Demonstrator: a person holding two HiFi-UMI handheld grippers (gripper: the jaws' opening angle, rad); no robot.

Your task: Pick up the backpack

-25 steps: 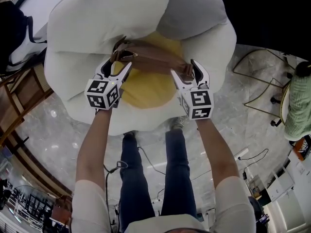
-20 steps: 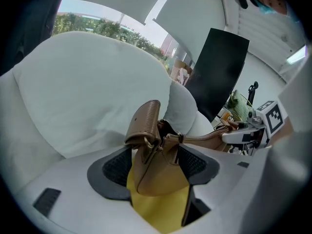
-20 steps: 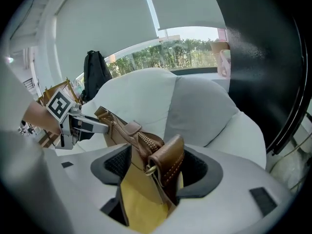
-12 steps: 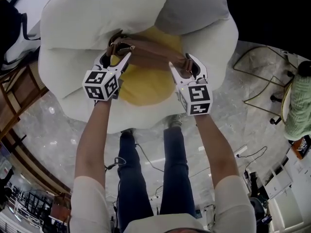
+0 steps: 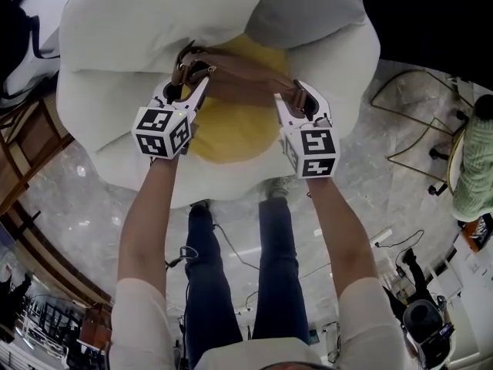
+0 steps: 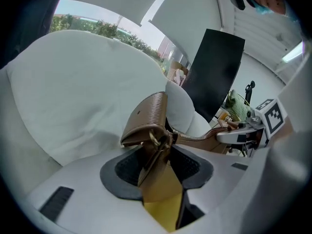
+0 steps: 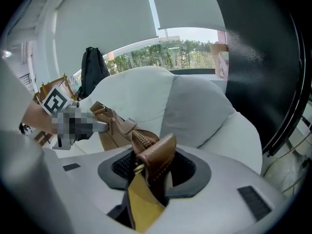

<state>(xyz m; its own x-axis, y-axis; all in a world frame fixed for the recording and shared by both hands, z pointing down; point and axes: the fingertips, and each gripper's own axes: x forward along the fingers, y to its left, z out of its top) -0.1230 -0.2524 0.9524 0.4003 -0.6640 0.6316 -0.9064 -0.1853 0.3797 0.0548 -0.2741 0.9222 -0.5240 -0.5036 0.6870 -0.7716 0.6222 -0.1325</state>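
The backpack [image 5: 235, 129], yellow with a brown leather top [image 5: 239, 72], lies in the hollow of a big white cushioned seat [image 5: 131, 37]. My left gripper [image 5: 185, 82] is at the left end of the brown top. Its jaws have just been closing, and the pads now pinch the leather corner and its metal ring [image 6: 155, 143]. My right gripper [image 5: 296, 99] is at the right end. Its jaws have also just been closing, and a brown leather tab by the zip [image 7: 153, 160] is clamped between them. Each gripper also shows in the other's view.
The white seat stands on a marble floor [image 5: 77, 199]. A black bag [image 7: 92, 67] hangs on wooden furniture at the left. A thin metal frame [image 5: 416, 129] and a person in green [image 5: 474, 168] are at the right. My own legs stand below the seat.
Both grippers' jaws have narrowed onto the ends of the backpack's brown top. The hands have hardly shifted.
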